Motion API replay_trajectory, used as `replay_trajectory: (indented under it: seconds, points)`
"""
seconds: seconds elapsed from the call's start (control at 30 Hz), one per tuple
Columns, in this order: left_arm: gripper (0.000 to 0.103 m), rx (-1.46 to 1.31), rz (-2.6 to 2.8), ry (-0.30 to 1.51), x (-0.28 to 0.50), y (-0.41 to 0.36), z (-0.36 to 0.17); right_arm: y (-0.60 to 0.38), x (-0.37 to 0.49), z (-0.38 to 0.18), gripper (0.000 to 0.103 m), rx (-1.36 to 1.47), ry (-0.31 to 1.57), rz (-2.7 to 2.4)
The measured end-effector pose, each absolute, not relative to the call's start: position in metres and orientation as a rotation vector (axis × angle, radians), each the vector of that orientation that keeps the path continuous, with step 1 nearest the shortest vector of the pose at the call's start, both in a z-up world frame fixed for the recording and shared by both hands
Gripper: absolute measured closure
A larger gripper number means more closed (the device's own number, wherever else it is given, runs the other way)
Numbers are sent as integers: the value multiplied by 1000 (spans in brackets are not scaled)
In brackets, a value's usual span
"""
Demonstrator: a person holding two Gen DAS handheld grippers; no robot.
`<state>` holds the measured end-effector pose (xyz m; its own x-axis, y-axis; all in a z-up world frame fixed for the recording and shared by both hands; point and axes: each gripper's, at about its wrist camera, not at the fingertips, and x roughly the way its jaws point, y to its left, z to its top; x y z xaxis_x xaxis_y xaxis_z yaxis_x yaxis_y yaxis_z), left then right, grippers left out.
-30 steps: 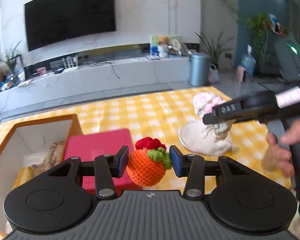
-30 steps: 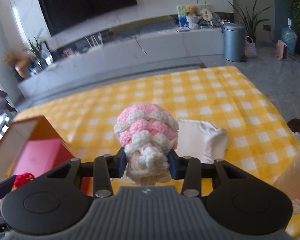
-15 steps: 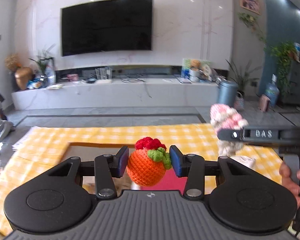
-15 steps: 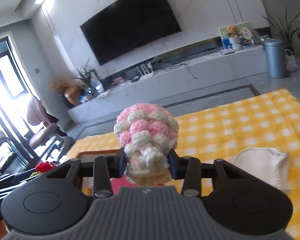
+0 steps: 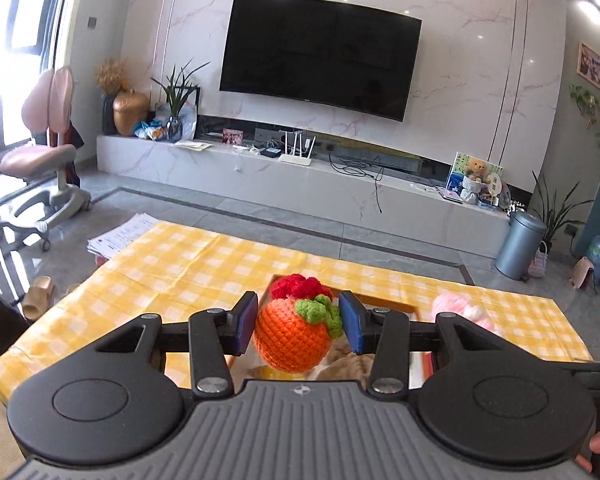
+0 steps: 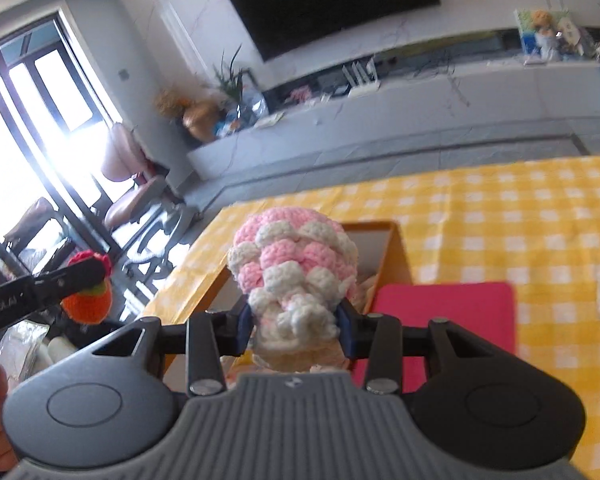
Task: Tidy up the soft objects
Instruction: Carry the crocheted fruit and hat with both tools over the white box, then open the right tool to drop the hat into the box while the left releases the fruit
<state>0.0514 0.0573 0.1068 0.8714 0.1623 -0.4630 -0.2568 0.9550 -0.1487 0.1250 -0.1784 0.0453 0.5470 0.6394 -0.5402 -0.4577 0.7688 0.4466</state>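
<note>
Right wrist view: the yellow checked surface [image 6: 500, 208] lies ahead of the right gripper [image 6: 296, 326]. The orange-rimmed box [image 6: 396, 256] and pink lid [image 6: 452, 312] sit just beyond it. It clamps the pink-and-white crochet toy [image 6: 292, 264]. The left gripper [image 5: 298, 322] clamps the orange crochet fruit [image 5: 292, 336] above the box.

Each wrist camera sits close behind its own fingers, facing the wall television [image 5: 320, 62] at twelve o'clock; both share the yellow checked tablecloth [image 5: 204, 264] and open box [image 6: 392, 256]
</note>
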Motion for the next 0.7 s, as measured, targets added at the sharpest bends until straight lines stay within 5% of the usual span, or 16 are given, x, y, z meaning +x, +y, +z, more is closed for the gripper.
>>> replay_trajectory:
  seconds: [0.7]
  points:
    - [52, -485, 103, 669, 77, 155, 35, -10, 231, -38, 61, 234, 1028, 487]
